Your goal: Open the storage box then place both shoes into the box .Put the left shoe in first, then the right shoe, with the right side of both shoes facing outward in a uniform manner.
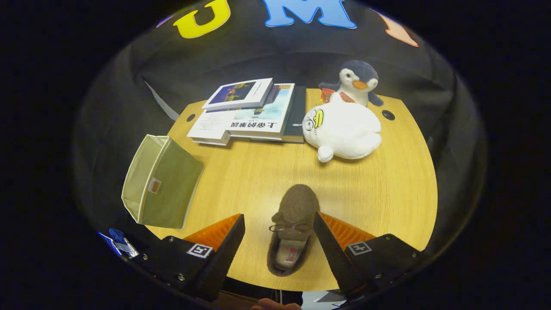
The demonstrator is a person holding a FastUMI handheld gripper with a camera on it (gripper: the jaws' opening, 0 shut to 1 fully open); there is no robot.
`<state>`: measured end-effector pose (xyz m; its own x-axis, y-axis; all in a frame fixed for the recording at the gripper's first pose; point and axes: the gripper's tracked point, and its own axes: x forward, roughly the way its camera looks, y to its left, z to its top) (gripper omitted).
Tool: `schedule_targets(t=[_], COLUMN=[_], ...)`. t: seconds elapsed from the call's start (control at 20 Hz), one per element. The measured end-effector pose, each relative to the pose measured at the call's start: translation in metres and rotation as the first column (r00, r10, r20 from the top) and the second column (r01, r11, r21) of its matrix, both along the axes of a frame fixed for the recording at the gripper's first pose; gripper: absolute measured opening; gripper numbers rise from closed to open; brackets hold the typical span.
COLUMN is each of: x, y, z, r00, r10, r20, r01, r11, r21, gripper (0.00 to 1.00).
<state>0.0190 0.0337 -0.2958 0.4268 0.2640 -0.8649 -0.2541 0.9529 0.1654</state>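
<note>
So the round light-wood table (387, 185) has the olive fabric storage box (161, 183) lying open-mouthed, nothing in it yet. One fuzzy brown slipper shoe (292, 226) sits between the gripper (279, 224) fingers, spread wide, gripping nothing. Both shoes left.

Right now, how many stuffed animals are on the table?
2: a penguin at the table's far edge, and a white seal plush just in front of it, right of the books.

Gripper view rides above tabletop (258, 172) near edge, tilted down, facing far edge and booth wall; fingers (228, 241) spread wide in foreground; whole tabletop visible, near edge closest.
</note>
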Motion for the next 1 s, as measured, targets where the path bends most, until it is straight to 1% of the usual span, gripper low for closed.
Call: schedule_targets(t=[0.15,0.35,0.55,0.75,0.85,0.9,0.95,1.0], x=[-0.011,-0.029,-0.033,-0.019,-0.015,-0.013,-0.013,-0.014], y=[-0.012,-0.034,-0.048,-0.056,-0.061,-0.058,-0.043,-0.043], z=[-0.020,-0.048,-0.082,-0.113,-0.127,-0.131,-0.132,-0.135], r00=[0.999,0.995,0.984,0.978,0.973,0.969,0.965,0.965], r10=[0.001,0.012,-0.031,-0.067,-0.078,-0.086,-0.078,-0.087], r20=[-0.033,-0.098,-0.174,-0.198,-0.219,-0.230,-0.249,-0.247], r01=[-0.002,-0.018,0.012,0.034,0.034,0.044,0.052,0.058], r11=[1.000,0.998,0.994,0.986,0.980,0.982,0.993,0.991], r21=[-0.014,-0.061,-0.109,-0.166,-0.198,-0.182,-0.110,-0.123], gripper=[0.98,0.98,0.98,0.96,0.86,0.76,0.76,0.48])
